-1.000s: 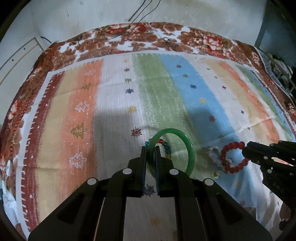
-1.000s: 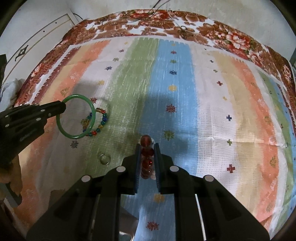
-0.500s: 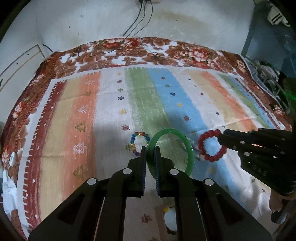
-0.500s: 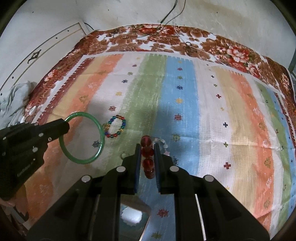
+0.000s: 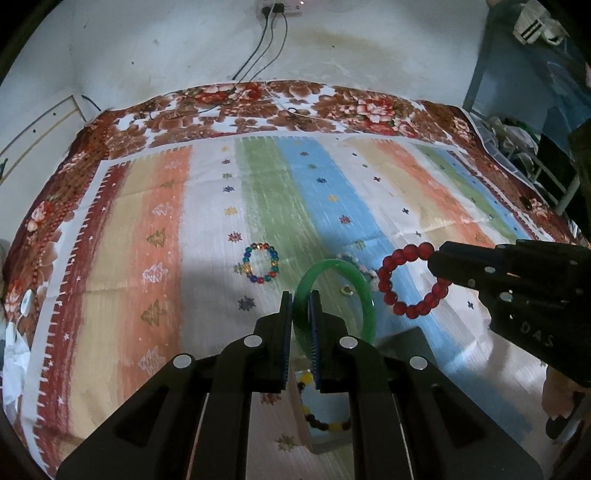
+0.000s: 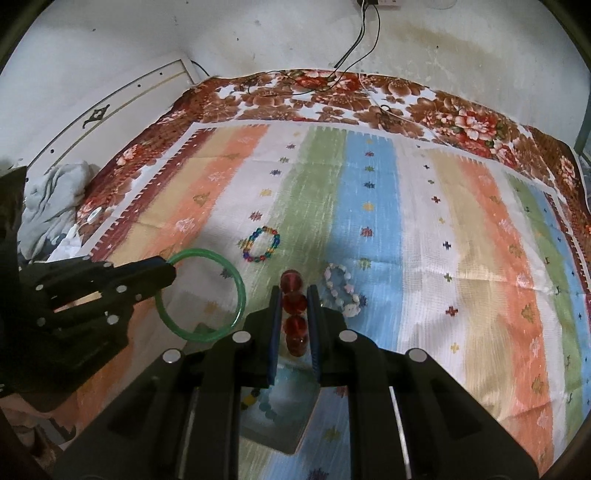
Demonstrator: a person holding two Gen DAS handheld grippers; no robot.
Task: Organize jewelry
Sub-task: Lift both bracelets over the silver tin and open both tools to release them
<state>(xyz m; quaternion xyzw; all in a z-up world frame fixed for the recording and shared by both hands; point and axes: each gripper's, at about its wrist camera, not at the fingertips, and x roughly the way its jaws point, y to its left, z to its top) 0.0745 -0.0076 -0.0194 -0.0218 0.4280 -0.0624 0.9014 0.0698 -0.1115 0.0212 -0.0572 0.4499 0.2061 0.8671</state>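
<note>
Bangle left of bead bracelet; both above cloth, mixed-bead bracelet behind.

Home bedroom. Bed under floral brown-and-red blanket, striped cloth with small tree and star motifs spread on top. Stained white plaster wall behind, power strip mounted high, cables trailing down onto bedding. Crumpled grey clothing heaped at bedside. Blue metal rack with clutter along one side.
</note>
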